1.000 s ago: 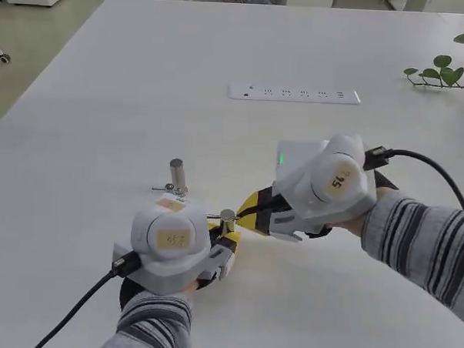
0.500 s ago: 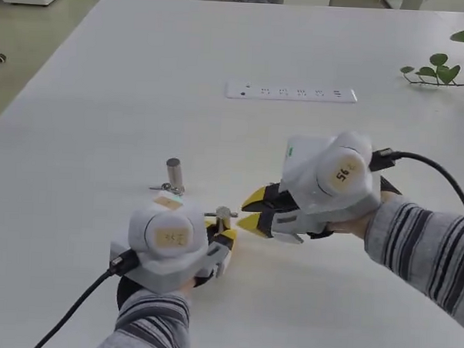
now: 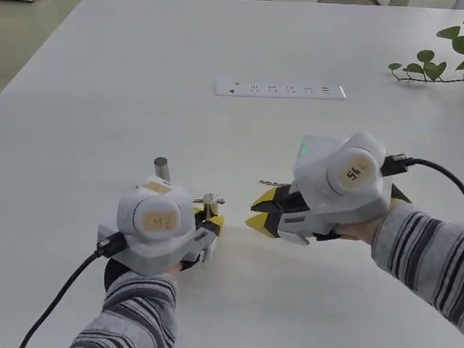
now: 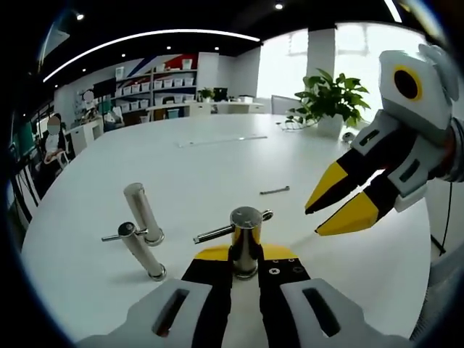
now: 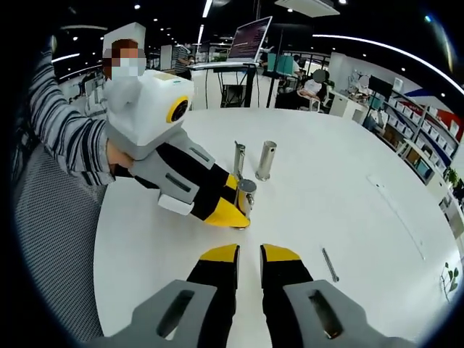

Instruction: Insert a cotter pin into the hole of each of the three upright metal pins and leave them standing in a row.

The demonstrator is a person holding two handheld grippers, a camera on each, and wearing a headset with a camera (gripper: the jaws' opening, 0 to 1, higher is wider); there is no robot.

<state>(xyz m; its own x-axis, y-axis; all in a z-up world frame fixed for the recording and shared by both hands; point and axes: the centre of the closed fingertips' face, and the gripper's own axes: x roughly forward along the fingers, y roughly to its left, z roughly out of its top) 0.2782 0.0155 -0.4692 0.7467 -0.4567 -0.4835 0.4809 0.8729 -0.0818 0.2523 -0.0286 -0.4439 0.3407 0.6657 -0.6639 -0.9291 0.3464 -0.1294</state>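
Held pin (image 4: 246,235): upright at the middle of the counter (image 3: 144,78), with a cotter pin (image 4: 217,233) through its head.
Left tool (image 4: 246,255): clamped on the held pin's lower part.
Right tool (image 3: 255,210): its tips were at the pin a second ago and have now drawn back to the right; jaws slightly apart, nothing in them.
Near pin (image 4: 141,250): seems already cross-pinned, though the lens distorts.
Rear pin (image 4: 142,212): looks bare.
Spare cotter pin (image 4: 275,191): loose on the counter, apart.
Meaning: this insertion is probably done; one pin remains.
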